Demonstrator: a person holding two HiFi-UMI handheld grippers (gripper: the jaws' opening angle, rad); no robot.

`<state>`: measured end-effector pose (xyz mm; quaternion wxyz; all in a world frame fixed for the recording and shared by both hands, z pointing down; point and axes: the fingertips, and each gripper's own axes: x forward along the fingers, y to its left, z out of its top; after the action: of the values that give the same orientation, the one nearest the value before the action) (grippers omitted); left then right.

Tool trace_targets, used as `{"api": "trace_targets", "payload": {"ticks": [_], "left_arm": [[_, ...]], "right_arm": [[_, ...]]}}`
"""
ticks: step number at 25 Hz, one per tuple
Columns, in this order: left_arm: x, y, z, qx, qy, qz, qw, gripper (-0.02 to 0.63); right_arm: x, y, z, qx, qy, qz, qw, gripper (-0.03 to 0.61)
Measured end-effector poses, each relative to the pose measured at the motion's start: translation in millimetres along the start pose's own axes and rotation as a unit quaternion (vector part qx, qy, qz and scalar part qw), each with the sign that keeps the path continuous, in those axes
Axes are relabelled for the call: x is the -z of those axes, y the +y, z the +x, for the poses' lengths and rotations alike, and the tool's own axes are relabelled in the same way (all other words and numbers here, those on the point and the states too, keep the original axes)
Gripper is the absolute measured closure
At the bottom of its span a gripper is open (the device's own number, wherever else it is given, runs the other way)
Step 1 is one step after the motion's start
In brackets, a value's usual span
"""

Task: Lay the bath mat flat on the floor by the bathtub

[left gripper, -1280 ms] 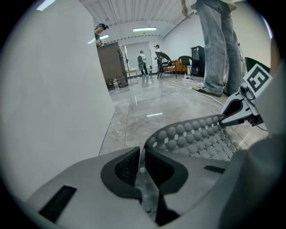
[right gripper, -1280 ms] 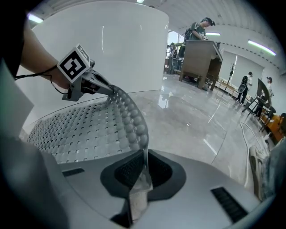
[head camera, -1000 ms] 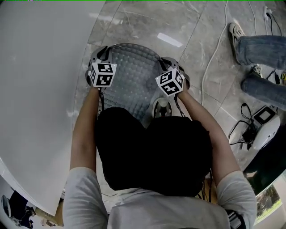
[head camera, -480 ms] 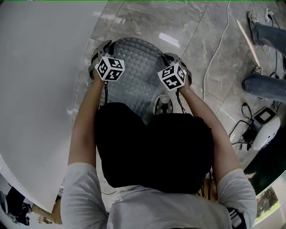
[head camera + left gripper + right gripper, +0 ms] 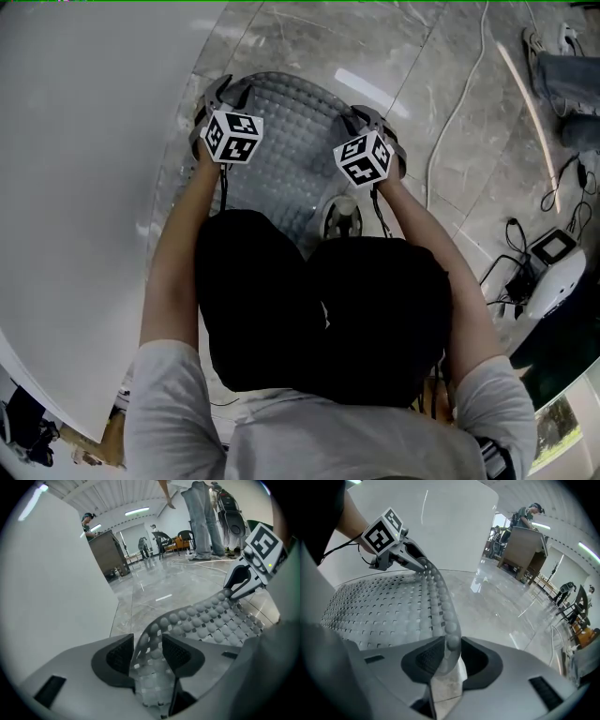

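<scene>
1. grey shiny floor (image 5: pixel 450 66) runs beside the white bathtub (image 5: pixel 84 150). the bath mat (image 5: pixel 281 131) lies on that floor, right next to the tub.
2. your left gripper (image 5: pixel 147 649) has just been opening. its jaws now stand apart, and the bumpy near edge of the mat sits loose between them, not squeezed.
3. your right gripper (image 5: pixel 449 657) has just been opening too. its jaws are apart, and the mat edge stands in the gap. the edge leans to one side but does not look pinched.
4. most of the mat looks flat on the floor. only the near edge curves up into your two grippers.
5. this looks like the letting-go step, so the job seems almost done. next you likely need to pull both grippers back gently, so the edge drops flat and does not drag along.
</scene>
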<state>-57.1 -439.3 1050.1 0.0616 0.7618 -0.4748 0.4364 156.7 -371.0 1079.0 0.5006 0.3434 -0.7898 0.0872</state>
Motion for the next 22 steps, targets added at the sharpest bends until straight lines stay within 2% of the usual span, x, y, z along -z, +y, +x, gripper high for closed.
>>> {"api": "trace_targets", "payload": {"ticks": [4, 11, 22], "left_arm": [[-3.1, -3.3, 0.2, 0.003, -0.004, 0.007, 1.0, 0.426], [5.2, -9.9, 3.2, 0.005, 0.014, 0.015, 0.9998, 0.384], [10.8, -14.6, 1.1, 0.003, 0.01, 0.038, 0.9992, 0.348]], "right_arm": [[10.6, -2.9, -0.5, 0.006, 0.015, -0.003, 1.0, 0.462], [29.6, 0.6, -1.8, 0.0, 0.036, -0.016, 0.999, 0.454], [27.8, 15.2, -4.0, -0.008, 0.038, -0.048, 0.998, 0.454]]}}
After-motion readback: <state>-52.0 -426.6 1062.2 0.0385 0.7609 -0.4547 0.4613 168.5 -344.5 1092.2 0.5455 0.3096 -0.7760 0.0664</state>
